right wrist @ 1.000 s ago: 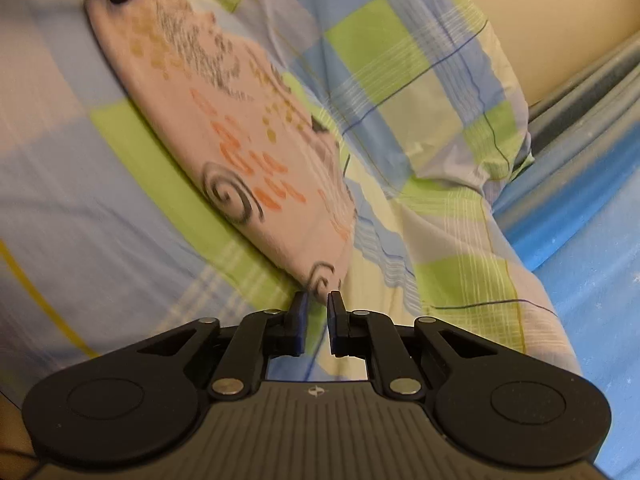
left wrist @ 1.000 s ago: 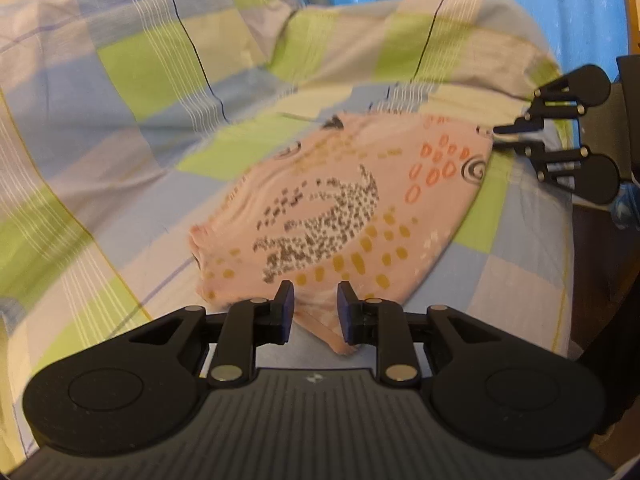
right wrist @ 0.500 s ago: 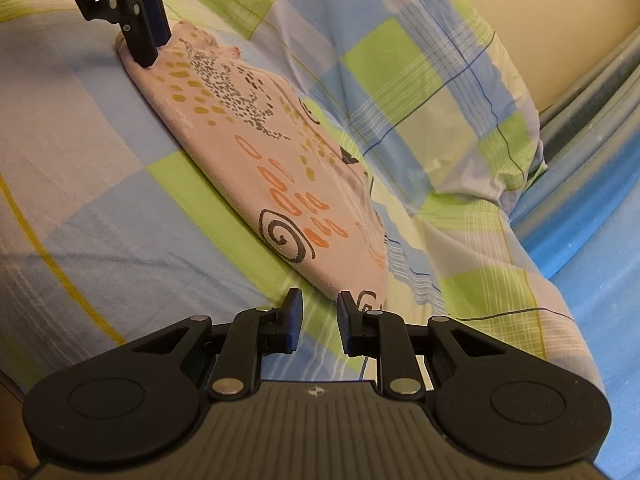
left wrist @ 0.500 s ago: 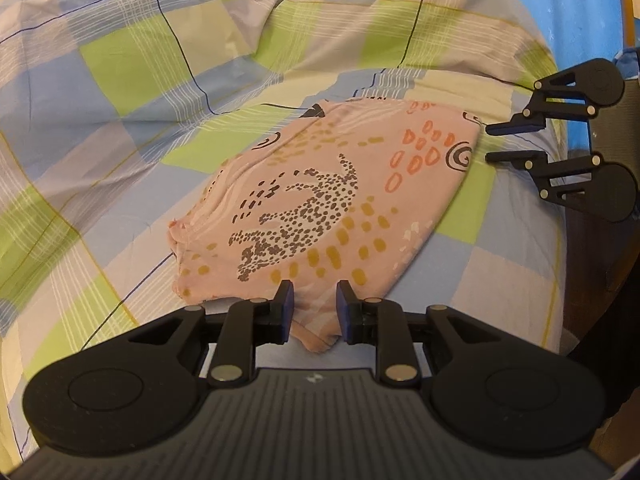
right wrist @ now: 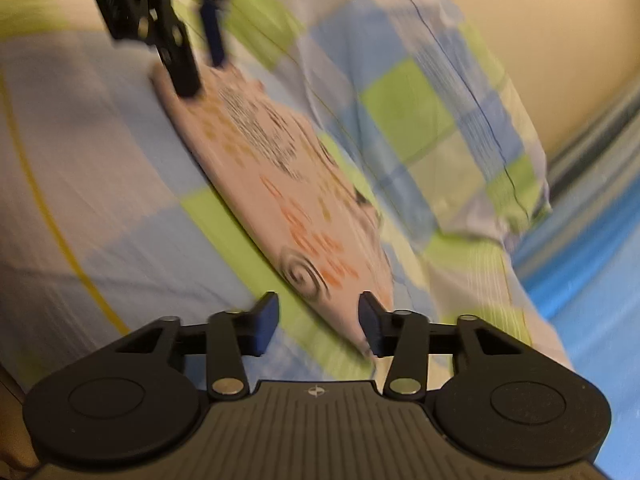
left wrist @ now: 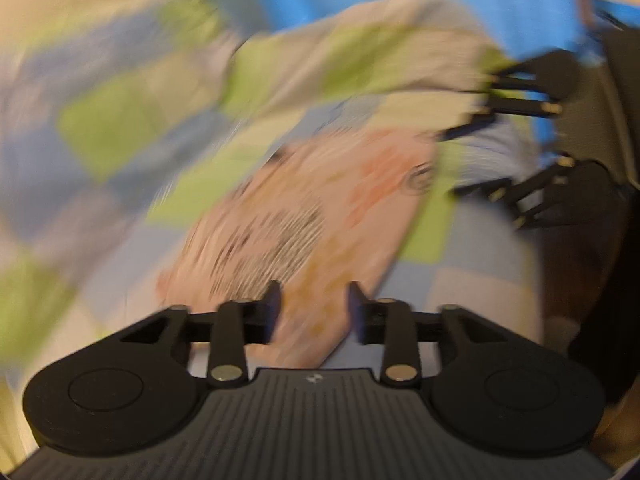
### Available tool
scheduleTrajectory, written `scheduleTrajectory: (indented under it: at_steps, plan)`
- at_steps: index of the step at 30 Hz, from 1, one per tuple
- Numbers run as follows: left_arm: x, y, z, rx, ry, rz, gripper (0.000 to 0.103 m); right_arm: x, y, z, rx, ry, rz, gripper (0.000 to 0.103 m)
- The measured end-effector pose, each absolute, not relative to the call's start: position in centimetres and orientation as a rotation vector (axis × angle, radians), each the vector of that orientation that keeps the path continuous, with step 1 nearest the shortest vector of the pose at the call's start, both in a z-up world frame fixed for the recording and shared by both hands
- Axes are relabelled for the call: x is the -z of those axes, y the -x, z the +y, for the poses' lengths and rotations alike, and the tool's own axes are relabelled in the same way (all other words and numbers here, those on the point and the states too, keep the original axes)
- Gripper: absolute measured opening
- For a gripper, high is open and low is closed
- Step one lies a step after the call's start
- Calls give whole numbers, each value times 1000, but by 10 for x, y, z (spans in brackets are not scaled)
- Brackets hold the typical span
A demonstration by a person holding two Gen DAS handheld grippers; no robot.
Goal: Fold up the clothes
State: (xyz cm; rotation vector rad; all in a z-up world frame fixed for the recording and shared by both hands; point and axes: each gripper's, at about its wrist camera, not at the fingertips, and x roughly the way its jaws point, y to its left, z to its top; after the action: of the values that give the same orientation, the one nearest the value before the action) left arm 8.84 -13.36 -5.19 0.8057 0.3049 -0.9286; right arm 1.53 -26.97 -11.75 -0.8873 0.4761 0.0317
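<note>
Pink garment (right wrist: 288, 184) lay released on the bed (right wrist: 100, 184).
Both hand-held grippers, left (left wrist: 314, 308) at 6 o'clock, right (right wrist: 319, 318), had just spread wide; fold set.

The left tool (left wrist: 314, 310) has its two fingers spread apart with nothing between them. The right tool (right wrist: 318, 320) is spread apart too and holds nothing. Each tool points toward the other one.
</note>
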Motion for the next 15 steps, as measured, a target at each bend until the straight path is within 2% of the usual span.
scheduleTrajectory:
  at_steps: [3, 5, 15]
  plan:
    - [80, -65, -157, 918, -1104, 206, 46, 121, -14, -257, -119, 1007, 455, 46]
    - [92, -55, -166, 894, -1194, 132, 45, 122, -18, -255, -178, 1077, 448, 46]
    - [95, -66, -201, 851, -1178, 161, 44, 110, -60, -275, -294, 1183, 469, 46]
